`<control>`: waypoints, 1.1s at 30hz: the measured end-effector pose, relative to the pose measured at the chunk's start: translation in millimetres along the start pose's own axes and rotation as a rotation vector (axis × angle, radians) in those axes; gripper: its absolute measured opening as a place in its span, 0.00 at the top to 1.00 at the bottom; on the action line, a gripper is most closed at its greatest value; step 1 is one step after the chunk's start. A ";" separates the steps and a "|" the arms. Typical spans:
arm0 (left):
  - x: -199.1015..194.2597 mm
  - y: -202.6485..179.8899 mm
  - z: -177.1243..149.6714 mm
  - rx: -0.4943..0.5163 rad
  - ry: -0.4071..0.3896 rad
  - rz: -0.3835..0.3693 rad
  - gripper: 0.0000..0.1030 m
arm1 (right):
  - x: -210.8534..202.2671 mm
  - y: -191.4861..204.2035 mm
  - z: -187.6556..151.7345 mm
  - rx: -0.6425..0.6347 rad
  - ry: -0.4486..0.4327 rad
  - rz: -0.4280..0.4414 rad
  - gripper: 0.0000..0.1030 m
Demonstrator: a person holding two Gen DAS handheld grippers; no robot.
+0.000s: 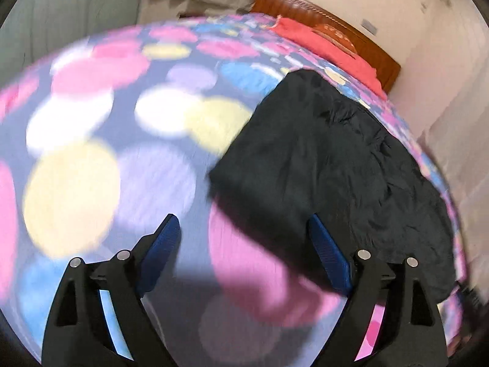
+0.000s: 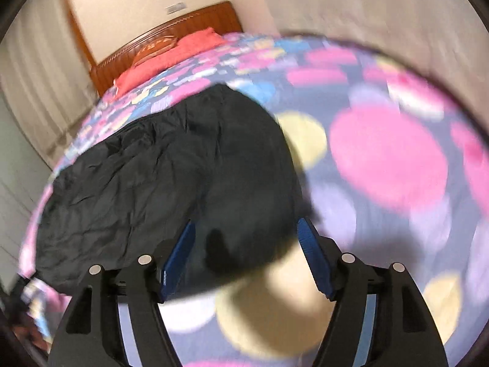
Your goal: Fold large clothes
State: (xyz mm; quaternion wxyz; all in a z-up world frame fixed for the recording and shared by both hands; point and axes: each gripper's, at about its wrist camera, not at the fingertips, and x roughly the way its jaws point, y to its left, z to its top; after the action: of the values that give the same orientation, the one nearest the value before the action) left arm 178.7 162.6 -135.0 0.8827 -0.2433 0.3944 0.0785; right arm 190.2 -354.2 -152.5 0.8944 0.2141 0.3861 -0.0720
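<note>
On bedspread [image 1: 91, 153]: black garment [image 1: 321, 168]

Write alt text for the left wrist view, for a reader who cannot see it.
A black garment lies flattened on a bed's dotted multicoloured bedspread. The open, empty left tongs hover above its near corner. A red pillow and wooden headboard lie beyond.

One black garment [image 1: 330, 159] on one bed [image 1: 101, 140], under one spotted bedspread. One red pillow [image 1: 324, 46] against one wooden headboard [image 1: 305, 15]. Two grippers, left [image 1: 244, 229] and right [image 2: 246, 232].
</note>
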 end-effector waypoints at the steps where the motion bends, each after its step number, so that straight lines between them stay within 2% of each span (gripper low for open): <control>1: 4.1 3.7 -6.3 -0.032 0.018 -0.027 0.16 | 3.3 -5.2 -6.0 0.038 0.018 0.024 0.33; 4: 9.7 -6.4 -8.3 0.000 -0.015 -0.018 0.13 | 20.3 -10.4 -13.6 0.114 0.059 0.099 0.33; 6: 16.0 -12.5 -0.5 -0.017 -0.014 -0.064 0.12 | 30.7 -9.6 -9.6 0.176 0.042 0.142 0.33; 10: 38.5 -15.6 15.3 -0.099 0.003 -0.099 0.11 | 56.8 -7.8 2.2 0.263 0.019 0.163 0.25; 13: 48.6 -15.5 27.4 -0.153 -0.016 -0.099 0.11 | 68.5 -3.7 11.5 0.287 -0.007 0.146 0.24; 14: 50.8 -17.4 31.2 -0.158 -0.030 -0.081 0.23 | 69.9 -3.4 13.1 0.294 -0.009 0.140 0.28; 15: 53.2 -19.2 33.2 -0.145 -0.028 -0.082 0.33 | 71.6 -2.4 14.2 0.302 -0.013 0.119 0.38; 16: 57.2 -21.3 34.5 -0.138 -0.010 -0.102 0.46 | 71.2 -3.4 14.7 0.305 -0.016 0.119 0.43; 17: 58.1 -22.8 34.4 -0.142 -0.007 -0.118 0.54 | 70.5 -4.2 14.7 0.311 -0.020 0.127 0.51; 18: 56.5 -23.2 34.4 -0.137 -0.010 -0.125 0.57 | 69.4 -7.2 14.0 0.316 -0.024 0.141 0.57; 20: 51.6 -26.5 32.3 -0.099 -0.025 -0.118 0.67 | 63.8 -10.1 11.4 0.314 -0.028 0.163 0.64; 23: 39.4 -31.5 26.9 -0.031 -0.046 -0.106 0.73 | 52.8 -11.3 7.8 0.305 -0.036 0.187 0.70; 28: 23.3 -24.8 23.2 -0.023 -0.030 -0.114 0.74 | 39.4 -14.6 0.3 0.294 -0.032 0.192 0.71; 33: -0.7 -6.8 3.8 -0.026 -0.013 -0.115 0.74 | 21.7 -20.1 -11.9 0.268 -0.010 0.197 0.71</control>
State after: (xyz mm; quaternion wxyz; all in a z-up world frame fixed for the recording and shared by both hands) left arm 182.9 158.6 -129.7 0.8850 -0.2765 0.3731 0.0341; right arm 191.4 -366.3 -182.0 0.8625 0.3677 0.3458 -0.0359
